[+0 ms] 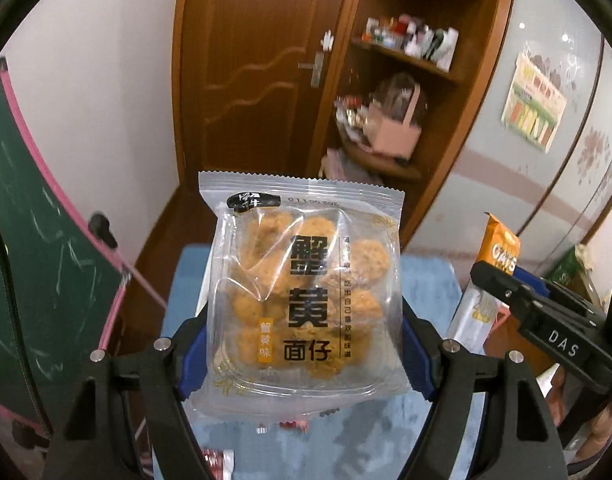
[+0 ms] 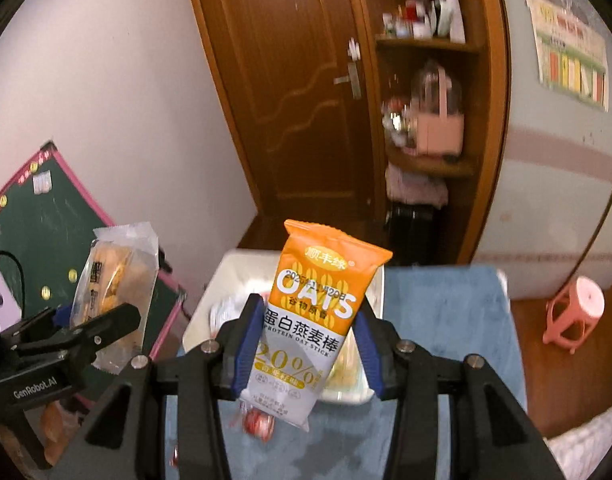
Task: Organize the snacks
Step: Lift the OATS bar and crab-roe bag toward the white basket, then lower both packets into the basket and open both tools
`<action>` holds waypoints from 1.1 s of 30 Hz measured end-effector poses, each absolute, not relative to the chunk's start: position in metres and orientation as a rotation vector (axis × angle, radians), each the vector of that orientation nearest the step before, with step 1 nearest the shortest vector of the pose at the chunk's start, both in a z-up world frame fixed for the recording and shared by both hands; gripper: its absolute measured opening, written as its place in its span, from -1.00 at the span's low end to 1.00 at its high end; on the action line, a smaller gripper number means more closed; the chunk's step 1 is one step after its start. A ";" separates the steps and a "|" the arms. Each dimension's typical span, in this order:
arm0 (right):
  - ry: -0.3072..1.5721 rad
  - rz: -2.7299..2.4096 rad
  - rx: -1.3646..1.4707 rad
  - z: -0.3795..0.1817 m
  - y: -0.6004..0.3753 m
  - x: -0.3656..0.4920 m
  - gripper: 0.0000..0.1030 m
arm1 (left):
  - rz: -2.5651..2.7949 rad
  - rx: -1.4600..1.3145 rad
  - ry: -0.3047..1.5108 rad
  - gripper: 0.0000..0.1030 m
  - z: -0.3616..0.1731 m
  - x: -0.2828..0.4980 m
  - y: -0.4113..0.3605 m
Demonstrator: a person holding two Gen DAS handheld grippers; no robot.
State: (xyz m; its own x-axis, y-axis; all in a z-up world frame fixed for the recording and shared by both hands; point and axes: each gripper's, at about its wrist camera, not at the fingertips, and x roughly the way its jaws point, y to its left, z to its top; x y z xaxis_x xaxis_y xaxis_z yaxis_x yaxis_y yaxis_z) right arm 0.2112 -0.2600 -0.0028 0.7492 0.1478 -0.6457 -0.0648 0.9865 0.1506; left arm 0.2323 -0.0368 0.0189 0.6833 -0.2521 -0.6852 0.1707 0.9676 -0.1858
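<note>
My left gripper (image 1: 301, 340) is shut on a clear pack of crab-roe noodle snacks (image 1: 301, 292), held upright above the blue-covered table (image 1: 426, 280). It also shows in the right wrist view (image 2: 113, 292) at the left. My right gripper (image 2: 306, 340) is shut on an orange and white OATS protein bar pack (image 2: 314, 320), held above a white tray (image 2: 209, 304). The OATS pack also shows in the left wrist view (image 1: 490, 280) at the right.
The white tray holds several wrapped snacks. Small red-wrapped candies (image 2: 257, 424) lie on the blue cloth. A green chalkboard (image 2: 45, 248) leans at the left, a pink stool (image 2: 574, 312) stands at the right. A wooden door (image 2: 289, 92) and shelves (image 2: 430, 152) are behind.
</note>
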 end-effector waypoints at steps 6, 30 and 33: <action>0.667 0.114 0.117 0.018 -0.264 0.237 -0.12 | -0.223 -0.118 0.743 0.50 0.039 0.263 -0.035; 0.868 0.134 0.129 -0.052 -0.255 0.301 -0.02 | -0.139 -0.113 0.932 0.66 -0.047 0.332 -0.047; 0.873 0.130 0.133 -0.055 -0.256 0.298 0.04 | -0.125 -0.118 0.915 0.81 -0.047 0.328 -0.040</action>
